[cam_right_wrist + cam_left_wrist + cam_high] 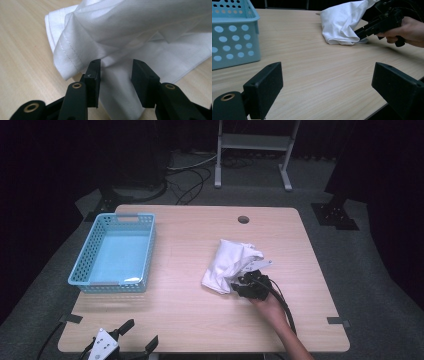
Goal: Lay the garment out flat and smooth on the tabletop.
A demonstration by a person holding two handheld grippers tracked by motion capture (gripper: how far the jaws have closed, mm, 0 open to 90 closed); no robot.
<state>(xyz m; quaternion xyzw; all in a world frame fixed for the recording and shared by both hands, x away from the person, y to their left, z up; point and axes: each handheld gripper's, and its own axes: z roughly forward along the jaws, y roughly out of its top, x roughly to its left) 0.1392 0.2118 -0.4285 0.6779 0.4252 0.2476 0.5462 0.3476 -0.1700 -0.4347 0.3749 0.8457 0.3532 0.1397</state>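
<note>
Right of the desk's (pixel 190 310) centre, the right gripper (pixel 116 75) straddles the crumpled white cloth (pixel 229 262), jaws partly apart, while the left gripper (pixel 140 336) gapes wide at seven o'clock.

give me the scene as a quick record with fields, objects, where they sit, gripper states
surface: light wooden table
basket: light blue perforated plastic basket, table's left side, nothing visible inside
cloth: crumpled white cloth, right of centre, apart from basket
left gripper: near table edge, jaws wide open, holding nothing
right gripper: at the cloth's near edge, jaws open with cloth between them
right hand: holding the right gripper
</note>
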